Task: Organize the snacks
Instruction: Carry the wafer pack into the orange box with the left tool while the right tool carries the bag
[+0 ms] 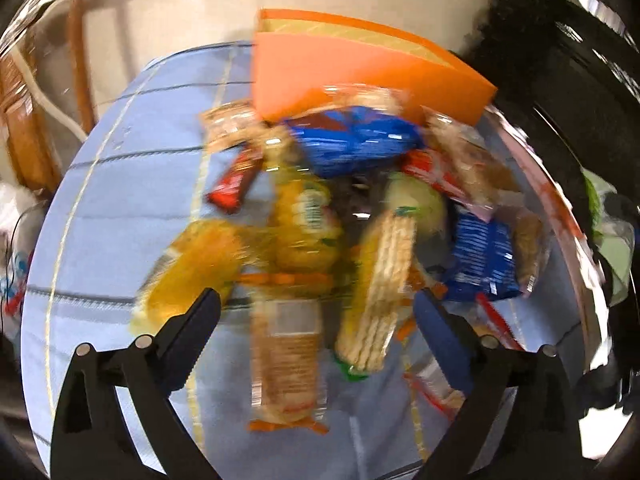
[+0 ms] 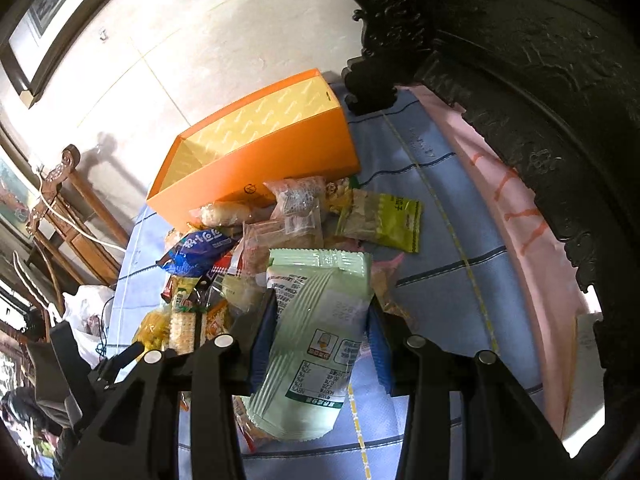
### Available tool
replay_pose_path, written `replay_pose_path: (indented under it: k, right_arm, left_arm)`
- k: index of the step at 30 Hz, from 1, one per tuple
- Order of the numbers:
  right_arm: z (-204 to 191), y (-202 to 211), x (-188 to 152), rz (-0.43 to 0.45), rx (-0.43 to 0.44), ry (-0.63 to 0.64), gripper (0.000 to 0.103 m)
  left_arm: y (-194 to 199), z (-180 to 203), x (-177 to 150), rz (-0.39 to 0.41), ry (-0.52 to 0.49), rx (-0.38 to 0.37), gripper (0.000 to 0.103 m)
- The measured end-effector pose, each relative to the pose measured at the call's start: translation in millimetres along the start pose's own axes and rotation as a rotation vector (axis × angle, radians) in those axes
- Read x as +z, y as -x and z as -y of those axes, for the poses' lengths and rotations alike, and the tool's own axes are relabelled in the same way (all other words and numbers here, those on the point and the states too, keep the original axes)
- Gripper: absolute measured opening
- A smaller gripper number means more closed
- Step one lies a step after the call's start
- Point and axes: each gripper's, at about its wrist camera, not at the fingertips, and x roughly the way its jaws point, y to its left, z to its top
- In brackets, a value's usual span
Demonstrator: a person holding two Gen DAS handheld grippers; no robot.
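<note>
A pile of wrapped snacks [image 1: 340,208] lies on a blue cloth. An open orange box [image 1: 360,68] stands behind the pile; it also shows in the right wrist view [image 2: 256,152]. My left gripper [image 1: 316,308] is open above the near snacks, with a tan cracker pack [image 1: 286,360] and a wafer pack [image 1: 380,292] between its fingers; that view is blurred. My right gripper [image 2: 322,320] is shut on a pale green snack packet [image 2: 316,336], held above the pile. A blue packet [image 2: 196,252] and a yellow-green packet [image 2: 380,220] lie near the box.
The round table with the blue checked cloth [image 2: 440,280] has a pink cloth [image 2: 532,264] at its right edge. Dark carved furniture [image 2: 520,60] rises on the right. A wooden chair [image 2: 68,208] stands at the left by the wall.
</note>
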Motion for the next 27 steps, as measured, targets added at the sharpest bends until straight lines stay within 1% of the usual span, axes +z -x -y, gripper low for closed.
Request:
replay_pose_path:
  k: [1, 3, 4, 5, 6, 7, 8, 9, 10, 11, 13, 14, 15, 17, 18, 20, 23, 24, 25, 26, 27]
  right_arm:
    - [0, 0, 0, 0.0, 0.001, 0.001, 0.043]
    - [2, 0, 0, 0.0, 0.005, -0.012, 0.043]
    - [4, 0, 0, 0.0, 0.004, -0.017, 0.043]
    - [5, 1, 0, 0.0, 0.002, -0.018, 0.043]
    - [5, 1, -1, -0.001, 0.0, -0.019, 0.043]
    - [6, 2, -1, 0.0, 0.0, -0.02, 0.043]
    - [8, 4, -1, 0.003, 0.0, -0.023, 0.043]
    - [10, 5, -1, 0.011, -0.002, -0.03, 0.043]
    - [12, 6, -1, 0.014, -0.008, -0.037, 0.043]
    - [14, 6, -1, 0.017, -0.014, -0.044, 0.043]
    - [17, 6, -1, 0.014, -0.015, -0.058, 0.043]
    - [18, 6, -2, 0.013, -0.012, -0.063, 0.043]
    - [17, 8, -3, 0.016, -0.003, -0.067, 0.043]
    - [14, 10, -3, 0.023, 0.005, -0.051, 0.043]
    - [13, 12, -2, 0.03, 0.005, -0.046, 0.043]
    - [10, 14, 1, 0.04, 0.014, -0.038, 0.043]
    - [0, 14, 16, 0.056, 0.04, -0.017, 0.043]
    - [-3, 14, 21, 0.065, 0.045, -0.008, 0.043]
    - [-8, 14, 30, 0.079, 0.057, 0.001, 0.043]
    - [-12, 14, 39, 0.094, 0.073, 0.008, 0.043]
    - [-20, 13, 55, 0.114, 0.092, 0.02, 0.043]
  left_arm:
    - [1, 12, 1, 0.01, -0.045, -0.013, 0.095]
    - [-3, 34, 1, 0.032, -0.146, 0.021, 0.096]
    - [-12, 43, 1, 0.014, -0.183, 0.054, 0.095]
    - [-24, 48, 1, -0.025, -0.207, 0.074, 0.095]
    - [-39, 51, 0, -0.079, -0.209, 0.059, 0.086]
    - [-45, 53, -2, -0.102, -0.207, 0.001, 0.059]
    - [-50, 54, -3, -0.125, -0.206, -0.039, 0.049]
    - [-60, 54, -6, -0.17, -0.199, -0.032, 0.046]
    - [-60, 55, -8, -0.151, -0.201, -0.031, 0.046]
    - [-61, 58, -9, -0.154, -0.214, -0.045, 0.046]
    - [-62, 62, -10, -0.17, -0.226, -0.048, 0.046]
    - [-63, 60, -9, -0.187, -0.199, -0.09, 0.046]
    - [-62, 60, -8, -0.193, -0.172, -0.116, 0.046]
    - [-59, 57, -6, -0.197, -0.132, -0.133, 0.046]
    - [-52, 55, -3, -0.185, -0.105, -0.14, 0.046]
    - [-31, 53, 8, -0.131, -0.081, -0.145, 0.046]
    - [0, 57, 29, -0.063, -0.098, -0.129, 0.046]
    - [11, 57, 45, -0.033, -0.107, -0.126, 0.046]
    - [25, 58, 54, -0.003, -0.114, -0.128, 0.046]
    - [35, 58, 75, 0.048, -0.121, -0.114, 0.046]
    - [41, 53, 92, 0.076, -0.123, -0.1, 0.046]
